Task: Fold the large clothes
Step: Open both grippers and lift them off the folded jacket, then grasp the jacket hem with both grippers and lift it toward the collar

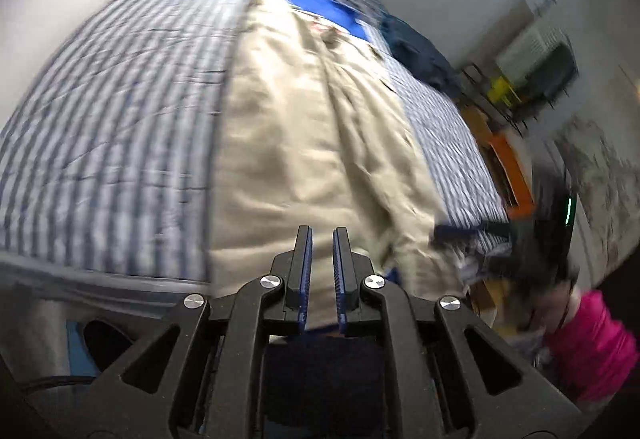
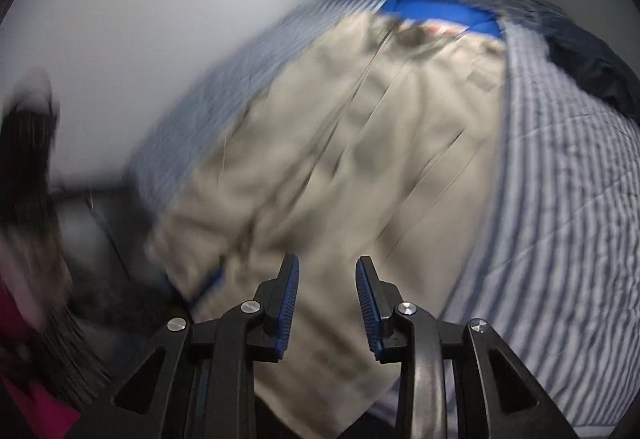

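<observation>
Beige trousers (image 1: 304, 127) lie lengthwise on a bed with a blue-and-white striped cover (image 1: 120, 99), waistband at the far end. My left gripper (image 1: 322, 233) hovers over the near leg ends, jaws a narrow slit apart with nothing between them. In the right wrist view the same trousers (image 2: 360, 143) spread out below my right gripper (image 2: 326, 263), which stands open and empty above the leg ends. The right gripper shows as a dark blur with a green light (image 1: 560, 215) at the right edge of the left view. Both views are motion-blurred.
A bright blue cloth (image 1: 316, 5) lies under the waistband, and a dark navy garment (image 1: 420, 55) sits at the bed's far right. A white wall runs along the bed's left side. Orange furniture (image 1: 512, 167) stands right of the bed. A pink sleeve (image 1: 592, 339) shows.
</observation>
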Tool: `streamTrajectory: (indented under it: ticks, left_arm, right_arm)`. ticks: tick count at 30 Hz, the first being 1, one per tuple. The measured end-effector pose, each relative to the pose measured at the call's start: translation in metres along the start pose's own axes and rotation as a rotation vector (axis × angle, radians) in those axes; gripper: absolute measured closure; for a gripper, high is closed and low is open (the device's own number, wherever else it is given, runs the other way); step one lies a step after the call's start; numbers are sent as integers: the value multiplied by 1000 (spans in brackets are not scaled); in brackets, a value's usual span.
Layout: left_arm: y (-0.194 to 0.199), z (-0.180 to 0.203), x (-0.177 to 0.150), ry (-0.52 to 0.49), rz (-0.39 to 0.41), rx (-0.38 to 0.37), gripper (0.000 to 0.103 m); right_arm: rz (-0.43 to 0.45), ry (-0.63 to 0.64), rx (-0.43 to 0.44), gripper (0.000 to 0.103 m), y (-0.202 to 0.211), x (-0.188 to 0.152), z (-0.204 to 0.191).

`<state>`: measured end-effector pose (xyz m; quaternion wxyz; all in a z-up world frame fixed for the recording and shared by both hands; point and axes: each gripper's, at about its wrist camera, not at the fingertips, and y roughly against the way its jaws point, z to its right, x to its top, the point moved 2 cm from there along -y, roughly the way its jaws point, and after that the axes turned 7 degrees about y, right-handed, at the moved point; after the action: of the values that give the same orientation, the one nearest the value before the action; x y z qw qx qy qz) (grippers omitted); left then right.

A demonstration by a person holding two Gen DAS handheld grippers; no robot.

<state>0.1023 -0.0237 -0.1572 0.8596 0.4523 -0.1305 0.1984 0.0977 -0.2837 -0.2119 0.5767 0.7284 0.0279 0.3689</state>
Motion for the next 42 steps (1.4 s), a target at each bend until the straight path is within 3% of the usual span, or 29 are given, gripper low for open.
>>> streamTrajectory:
  ticks: [3, 7, 10, 11, 12, 14, 18, 23, 25, 29, 31, 32, 33, 34, 35, 39, 42]
  left_arm:
    - [-10, -14, 6, 22, 1, 12, 95]
    - [-45, -17, 7, -15, -66, 30, 95]
    - [-80, -22, -16, -6, -177, 20, 95]
    - [-85, -23, -23, -28, -180, 34, 94]
    - [-84, -21, -28, -69, -138, 39, 94]
    - [-82, -16, -29, -121, -137, 57, 94]
    - [-78, -17, -27, -99, -151, 58, 94]
    - [-58, -9, -37, -173, -132, 75, 94]
    - [-54, -3, -42, -232, -132, 99, 93]
    - [-45, 7, -48, -321, -177, 115, 93]
    - [-33, 1, -40, -275, -179, 84, 91]
    - [-27, -5, -36, -243, -173, 76, 74]
    - [-24, -13, -30, -201, -164, 73, 47]
    - [-19, -23, -22, -145, -148, 64, 36]
    - [-16, -33, -17, -93, -139, 54, 32]
    - [-28, -68, -1, 126, -201, -21, 32]
    - [-44, -75, -4, 152, -253, -47, 32]
  right_arm:
    - [-95, 104, -78, 74, -24, -34, -12]
    - [-89, 47, -48, 74, -15, -32, -4]
    - [-42, 40, -39, 71, 1, -28, -4]
    - [-26, 23, -42, 69, 4, -29, -3]
    - [0, -6, -35, 67, 10, -29, 0]
    - [36, -25, -16, 67, 17, -26, -2]
    - [70, -20, 7, 67, 1, -5, -8]
    - [-9, 47, 1, 67, -51, -3, -23]
    - [-5, 91, -19, 67, -48, -8, -30]
    - [-14, 65, 42, 67, -17, -16, -20]
    - [18, 19, 2, 45, 11, -25, -4]
    - [31, -11, -8, 27, 19, -28, 4]
    - [56, -65, -8, 23, 29, -35, 16]
    - [66, -131, 9, 23, 35, -43, 30]
    - [63, -179, 29, 24, 36, -49, 41]
    - [72, -377, 154, 30, 26, -75, 74]
    - [86, -447, 234, 31, 10, -82, 80]
